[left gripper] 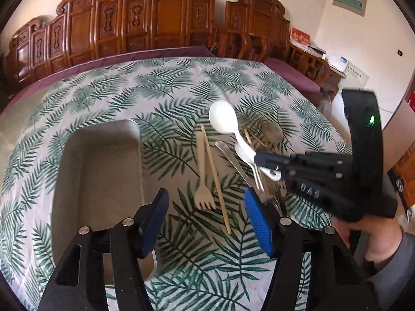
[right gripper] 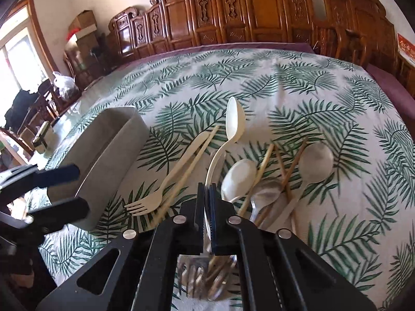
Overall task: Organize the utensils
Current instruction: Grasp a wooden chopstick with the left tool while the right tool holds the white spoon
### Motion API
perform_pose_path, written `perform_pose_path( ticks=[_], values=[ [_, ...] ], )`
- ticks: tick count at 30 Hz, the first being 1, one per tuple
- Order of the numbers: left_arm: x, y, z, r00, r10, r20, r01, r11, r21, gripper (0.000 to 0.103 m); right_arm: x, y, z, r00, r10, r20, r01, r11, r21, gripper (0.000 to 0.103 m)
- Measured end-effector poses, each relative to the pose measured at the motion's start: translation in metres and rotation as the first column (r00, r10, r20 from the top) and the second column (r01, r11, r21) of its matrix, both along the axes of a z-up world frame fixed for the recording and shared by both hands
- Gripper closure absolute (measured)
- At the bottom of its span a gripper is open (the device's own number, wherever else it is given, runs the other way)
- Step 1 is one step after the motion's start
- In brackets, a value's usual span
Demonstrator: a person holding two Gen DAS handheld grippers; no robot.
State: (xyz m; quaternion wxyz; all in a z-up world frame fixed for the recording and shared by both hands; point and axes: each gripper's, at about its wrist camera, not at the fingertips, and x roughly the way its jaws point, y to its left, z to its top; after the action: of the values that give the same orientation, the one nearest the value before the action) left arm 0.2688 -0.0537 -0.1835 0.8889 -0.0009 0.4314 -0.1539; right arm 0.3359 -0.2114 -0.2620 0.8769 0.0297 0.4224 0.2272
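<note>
- A table covered with a cloth (right gripper: 298,83) printed in green palm leaves on white fills both views; carved wooden chairs (left gripper: 166,15) line the wall behind it.
- The right gripper (right gripper: 207,199) has its jaws pressed together on the thin handle of a white plastic spoon (right gripper: 234,121). The spoon's bowl sticks out ahead of the jaws, raised above the cloth.
- In the left wrist view the same spoon (left gripper: 223,117) juts from the tip of the right gripper (left gripper: 259,158), which a person's hand (left gripper: 368,238) in a grey sleeve holds at the right edge.
- The left gripper (left gripper: 207,223) has its blue-padded fingers (left gripper: 259,223) apart with nothing between them, poised over the cloth above the tines of a pale fork (left gripper: 203,178).
- A long chopstick (left gripper: 215,178) lies just beside the fork, crossing its handle.
- A grey rectangular tray (left gripper: 98,171) sits on the cloth to the left of the fork; no utensil is visible in the part of it that shows.
- To the right, a loose pile holds more utensils: two pale spoons (right gripper: 240,176), a metal spoon (right gripper: 267,194), brown chopsticks (right gripper: 293,165) and metal forks (right gripper: 194,272) partly hidden under the right gripper.
</note>
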Motion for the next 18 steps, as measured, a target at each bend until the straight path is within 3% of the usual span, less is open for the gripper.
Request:
perform_pose_path(
  ticks=[7, 18],
  values=[
    [-0.004, -0.027, -0.022, 0.997, -0.052, -0.059, 0.054, 0.998, 0.026, 0.061, 0.0, -0.034, 0.01, 0.998, -0.053, 0.018, 0.053, 0.998, 0.036, 0.099],
    [0.007, -0.047, -0.059, 0.989, -0.027, -0.144, 0.039, 0.996, 0.076, 0.086, -0.007, -0.04, 0.013, 0.998, -0.054, 0.036, 0.053, 0.998, 0.034, 0.099]
  ],
)
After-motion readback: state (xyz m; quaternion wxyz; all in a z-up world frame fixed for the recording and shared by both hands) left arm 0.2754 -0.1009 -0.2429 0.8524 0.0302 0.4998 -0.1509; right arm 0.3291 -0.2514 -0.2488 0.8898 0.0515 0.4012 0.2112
